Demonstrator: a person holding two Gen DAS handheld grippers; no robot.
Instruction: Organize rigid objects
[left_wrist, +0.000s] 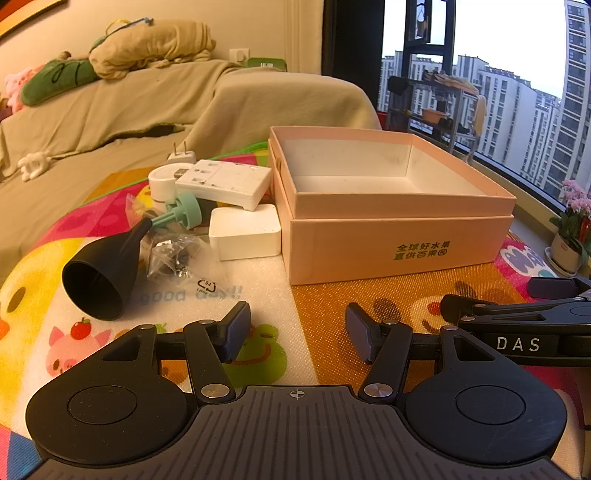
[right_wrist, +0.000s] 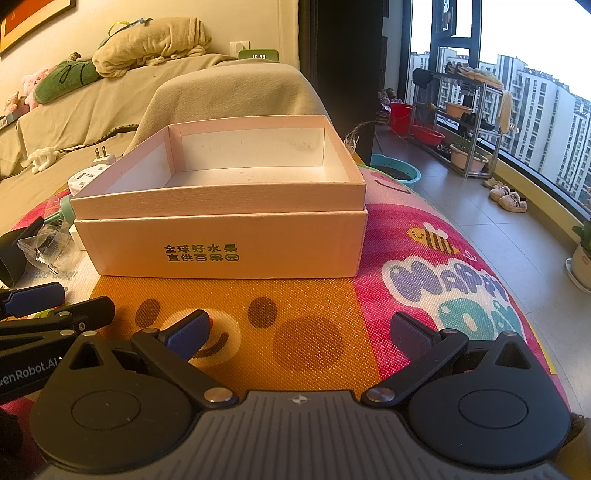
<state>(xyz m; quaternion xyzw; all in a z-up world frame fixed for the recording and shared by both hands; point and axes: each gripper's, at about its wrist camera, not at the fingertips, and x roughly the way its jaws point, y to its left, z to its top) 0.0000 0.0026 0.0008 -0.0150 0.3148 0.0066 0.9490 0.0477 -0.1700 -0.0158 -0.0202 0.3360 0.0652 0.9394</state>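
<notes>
Two grippers hover low over the colourful play mat (right_wrist: 424, 236), both with jaws spread and nothing between them: the left gripper (left_wrist: 297, 328) faces the clutter, the right gripper (right_wrist: 299, 332) faces the pink box (right_wrist: 221, 236) squarely. The box sits open near the mat's middle, its inside bare white. Just left of it lies the pile of rigid things: a white square adapter (left_wrist: 245, 236) touching the box's side, a white power strip (left_wrist: 225, 182) behind it, a white plug (left_wrist: 181, 155) at the far edge, a white round piece (left_wrist: 162, 182), a mint-green knob (left_wrist: 183, 212), a black funnel (left_wrist: 107, 273) on its side, and a clear plastic bag (left_wrist: 175, 258) of small parts.
</notes>
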